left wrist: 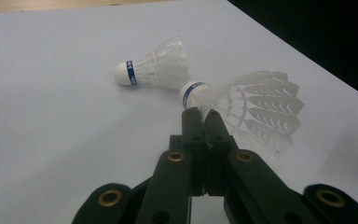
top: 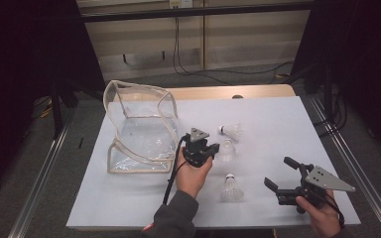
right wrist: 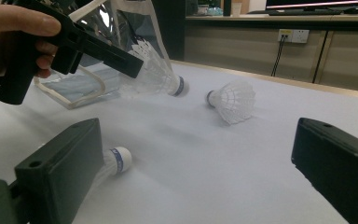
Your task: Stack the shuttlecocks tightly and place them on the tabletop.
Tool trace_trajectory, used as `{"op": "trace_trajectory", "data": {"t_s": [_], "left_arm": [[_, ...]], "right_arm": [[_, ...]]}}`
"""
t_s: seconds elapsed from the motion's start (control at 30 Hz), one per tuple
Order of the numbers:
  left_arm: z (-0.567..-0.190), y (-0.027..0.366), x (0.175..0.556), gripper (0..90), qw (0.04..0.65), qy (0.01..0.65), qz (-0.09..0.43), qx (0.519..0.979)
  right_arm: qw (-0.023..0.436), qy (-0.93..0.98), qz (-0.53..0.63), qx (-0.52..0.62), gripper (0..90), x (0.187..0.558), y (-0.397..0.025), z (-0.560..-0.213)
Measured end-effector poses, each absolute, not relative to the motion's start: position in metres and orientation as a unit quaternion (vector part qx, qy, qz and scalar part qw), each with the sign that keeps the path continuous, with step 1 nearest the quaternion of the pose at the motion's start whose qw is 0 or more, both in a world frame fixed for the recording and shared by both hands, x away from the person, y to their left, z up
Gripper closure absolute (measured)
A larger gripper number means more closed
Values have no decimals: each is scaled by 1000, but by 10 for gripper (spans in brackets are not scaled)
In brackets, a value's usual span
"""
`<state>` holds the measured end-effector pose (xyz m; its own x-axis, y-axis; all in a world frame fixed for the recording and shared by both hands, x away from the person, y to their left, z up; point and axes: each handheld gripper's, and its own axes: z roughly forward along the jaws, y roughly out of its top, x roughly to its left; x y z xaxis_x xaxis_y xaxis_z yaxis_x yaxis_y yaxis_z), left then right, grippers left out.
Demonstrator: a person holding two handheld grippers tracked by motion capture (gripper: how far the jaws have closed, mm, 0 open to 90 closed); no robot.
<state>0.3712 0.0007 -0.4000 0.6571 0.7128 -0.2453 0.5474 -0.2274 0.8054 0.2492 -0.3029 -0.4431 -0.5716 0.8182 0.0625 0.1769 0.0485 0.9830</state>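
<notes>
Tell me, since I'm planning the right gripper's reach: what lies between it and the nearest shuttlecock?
Only bare white table, per the high view, between the right gripper and that shuttlecock.

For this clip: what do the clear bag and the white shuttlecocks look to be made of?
The clear bag with beige trim looks like soft transparent vinyl: glossy, see-through panels that sag and crease, with edges bound in what seems to be fabric tape. The white shuttlecock in the left gripper looks like moulded plastic: its skirt is a regular slotted lattice, not separate feathers. Its smooth white cap with a blue band could be foam or plastic.
</notes>
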Motion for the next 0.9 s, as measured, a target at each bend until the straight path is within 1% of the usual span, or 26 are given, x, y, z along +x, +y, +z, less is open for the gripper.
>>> {"op": "trace_trajectory", "data": {"t_s": [0.77, 0.9], "left_arm": [[-417, -5, 390, 895, 445, 450, 101, 768], [-417, -5, 393, 863, 457, 460, 104, 754]], "right_arm": [[273, 669, 583, 372, 14, 249, -303, -443], [273, 669, 584, 371, 14, 250, -303, -443]]}}
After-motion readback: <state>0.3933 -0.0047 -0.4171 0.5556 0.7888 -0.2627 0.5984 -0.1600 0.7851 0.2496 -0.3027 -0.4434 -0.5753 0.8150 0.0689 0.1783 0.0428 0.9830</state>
